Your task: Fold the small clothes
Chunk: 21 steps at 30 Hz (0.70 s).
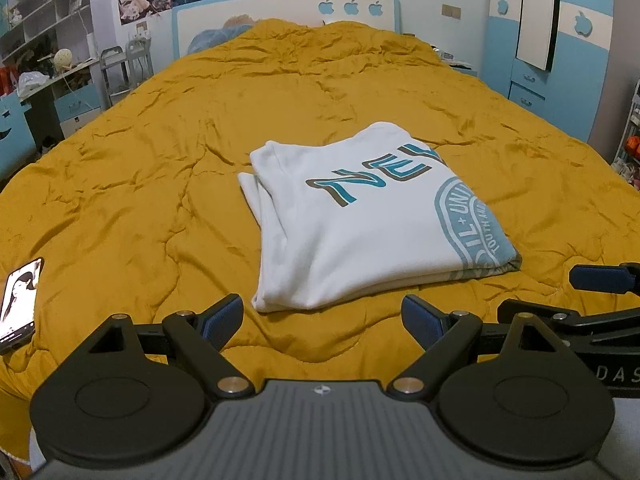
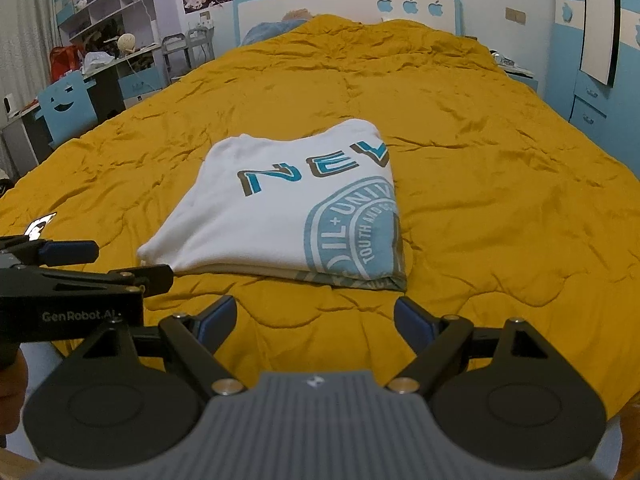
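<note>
T-shirt (image 1: 352, 220) folded, lying on the mustard quilt (image 1: 140, 168).
I'm holding left gripper (image 1: 323, 320) and right gripper (image 2: 315, 318) spread wide, empty; print is showing "NEV", "UNIV".

The folded shirt (image 1: 360, 220) hides part of its own print: the big word stops at "NEV" and the round stamp (small words, hard to read) goes over the fold. The phone (image 1: 18, 300) is cut by the left edge. A blue pillow (image 2: 272, 28) peeks from under the yellow blanket (image 2: 500, 200).
</note>
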Motion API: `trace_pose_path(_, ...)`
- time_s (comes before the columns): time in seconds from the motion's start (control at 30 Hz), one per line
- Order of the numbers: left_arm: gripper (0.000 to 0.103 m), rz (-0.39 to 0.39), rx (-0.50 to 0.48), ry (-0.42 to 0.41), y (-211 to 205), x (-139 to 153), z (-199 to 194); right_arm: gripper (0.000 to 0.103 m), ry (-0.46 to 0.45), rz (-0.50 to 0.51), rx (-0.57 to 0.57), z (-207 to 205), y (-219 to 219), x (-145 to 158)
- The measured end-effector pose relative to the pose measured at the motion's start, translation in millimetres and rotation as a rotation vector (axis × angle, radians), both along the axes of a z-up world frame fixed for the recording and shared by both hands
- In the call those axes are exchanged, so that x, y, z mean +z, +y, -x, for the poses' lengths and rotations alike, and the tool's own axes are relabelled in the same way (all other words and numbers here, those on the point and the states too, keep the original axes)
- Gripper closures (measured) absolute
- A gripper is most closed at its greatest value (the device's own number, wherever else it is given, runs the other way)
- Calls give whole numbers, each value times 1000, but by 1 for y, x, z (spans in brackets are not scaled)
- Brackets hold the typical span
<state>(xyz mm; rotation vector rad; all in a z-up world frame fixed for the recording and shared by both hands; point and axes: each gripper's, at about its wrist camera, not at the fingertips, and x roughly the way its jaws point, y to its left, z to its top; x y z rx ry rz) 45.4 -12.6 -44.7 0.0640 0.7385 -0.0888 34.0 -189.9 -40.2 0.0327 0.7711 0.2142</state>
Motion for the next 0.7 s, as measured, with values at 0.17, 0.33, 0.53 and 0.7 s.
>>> trace_pose_path(0.17,0,6,0,5,0,0,1,21,6,3,3,-1,3,-1)
trace_pose_path(0.33,0,8,4,10,0,0,0,21,14,3,8,-3,3,-3)
trace_pose_path(0.53,0,12,4,13,1,0,0,21,16,3,10,-3,4,-3)
trace_pose_path(0.7,0,12,5,13,0,0,0,21,24,3,12,-3,5,-5)
